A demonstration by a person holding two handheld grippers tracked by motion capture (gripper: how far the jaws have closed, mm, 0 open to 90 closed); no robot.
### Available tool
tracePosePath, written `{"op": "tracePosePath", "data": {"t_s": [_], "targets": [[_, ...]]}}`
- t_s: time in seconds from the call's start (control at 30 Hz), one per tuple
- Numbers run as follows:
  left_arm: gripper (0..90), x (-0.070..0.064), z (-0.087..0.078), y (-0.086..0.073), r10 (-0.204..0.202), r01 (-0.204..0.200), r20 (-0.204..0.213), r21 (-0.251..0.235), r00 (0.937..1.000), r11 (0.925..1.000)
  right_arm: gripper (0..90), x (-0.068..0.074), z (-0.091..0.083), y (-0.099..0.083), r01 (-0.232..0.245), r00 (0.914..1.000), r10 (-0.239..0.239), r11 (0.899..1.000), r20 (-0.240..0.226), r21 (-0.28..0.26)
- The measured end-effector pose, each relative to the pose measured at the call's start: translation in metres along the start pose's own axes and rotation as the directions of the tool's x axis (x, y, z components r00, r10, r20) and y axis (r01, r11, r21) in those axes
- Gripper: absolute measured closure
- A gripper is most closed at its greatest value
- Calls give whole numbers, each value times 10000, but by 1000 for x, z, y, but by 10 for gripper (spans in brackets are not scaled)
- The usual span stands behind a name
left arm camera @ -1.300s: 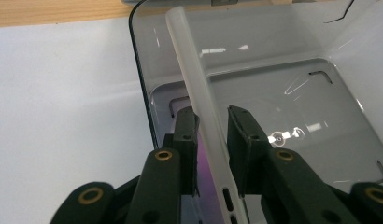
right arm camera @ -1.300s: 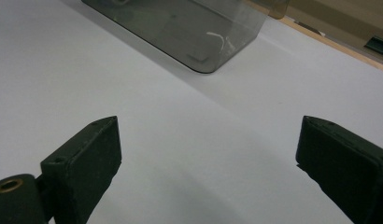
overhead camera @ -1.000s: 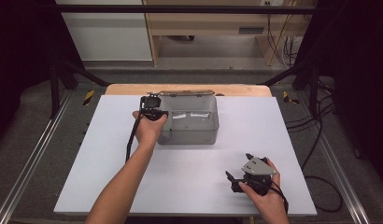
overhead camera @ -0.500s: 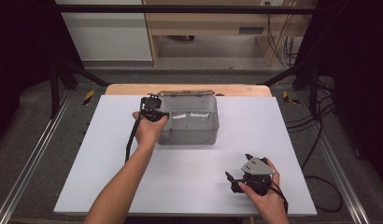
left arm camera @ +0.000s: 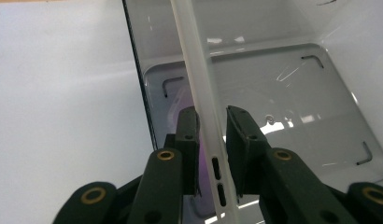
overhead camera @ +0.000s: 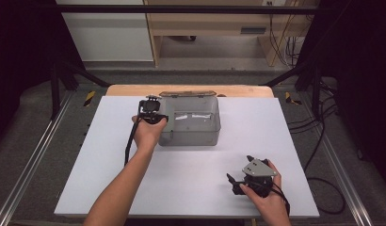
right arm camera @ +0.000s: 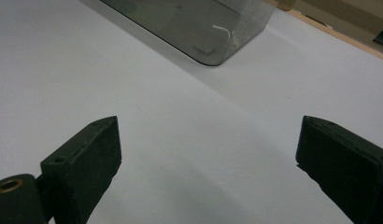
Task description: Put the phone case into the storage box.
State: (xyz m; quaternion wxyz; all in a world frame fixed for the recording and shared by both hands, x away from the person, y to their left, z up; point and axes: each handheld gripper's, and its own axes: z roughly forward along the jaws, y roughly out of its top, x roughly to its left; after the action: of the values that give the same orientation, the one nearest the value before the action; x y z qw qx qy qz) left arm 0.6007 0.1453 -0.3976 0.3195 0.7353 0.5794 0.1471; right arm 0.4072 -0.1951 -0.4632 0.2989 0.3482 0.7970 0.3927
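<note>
A clear, empty plastic bin (overhead camera: 188,136) stands at the back middle of the white table (overhead camera: 101,188). My left gripper (overhead camera: 161,117) is at the bin's left wall, held from above by a hand. In the left gripper view its jaws (left arm camera: 212,116) straddle the bin's thin rim (left arm camera: 192,60), one inside and one outside, pressed against it. My right gripper (overhead camera: 234,181) rests low over the table at the front right, held in the other hand. Its jaws (right arm camera: 208,140) stand wide apart with bare table between them, and the bin's corner (right arm camera: 194,23) lies farther off.
A flat lid (overhead camera: 186,93) lies behind the bin on the table's wooden back edge. A black cable (overhead camera: 130,141) trails from the left gripper along the forearm. Metal rails run along both sides of the table, and cables lie on the floor at the right.
</note>
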Motion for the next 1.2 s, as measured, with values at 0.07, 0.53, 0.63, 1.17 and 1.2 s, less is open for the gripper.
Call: {"op": "tracePosePath", "data": {"t_s": [0.07,0.53,0.63,1.17,1.2], "targets": [[754,0,0,1,-1,1,-6,10,10000,10000,72,0,0,0,-10,10000,10,10000,-3,8],[691,-10,7,-1,1180,-1220,-934,-390,9886,9918,73,0,0,-1,78,9999,-77,9999,-74,102],[680,-10,6,-1,1219,-1271,-972,-496,9878,9906,73,0,1,-1,87,9999,-86,9999,-89,115],[653,-11,3,-1,1383,-1464,-1044,-739,9849,9865,72,2,1,-1,204,9997,-201,9996,-159,198],[652,-11,3,-1,1383,-1464,-1044,-739,9849,9865,72,2,1,-1,200,9997,-197,9996,-154,199]]}}
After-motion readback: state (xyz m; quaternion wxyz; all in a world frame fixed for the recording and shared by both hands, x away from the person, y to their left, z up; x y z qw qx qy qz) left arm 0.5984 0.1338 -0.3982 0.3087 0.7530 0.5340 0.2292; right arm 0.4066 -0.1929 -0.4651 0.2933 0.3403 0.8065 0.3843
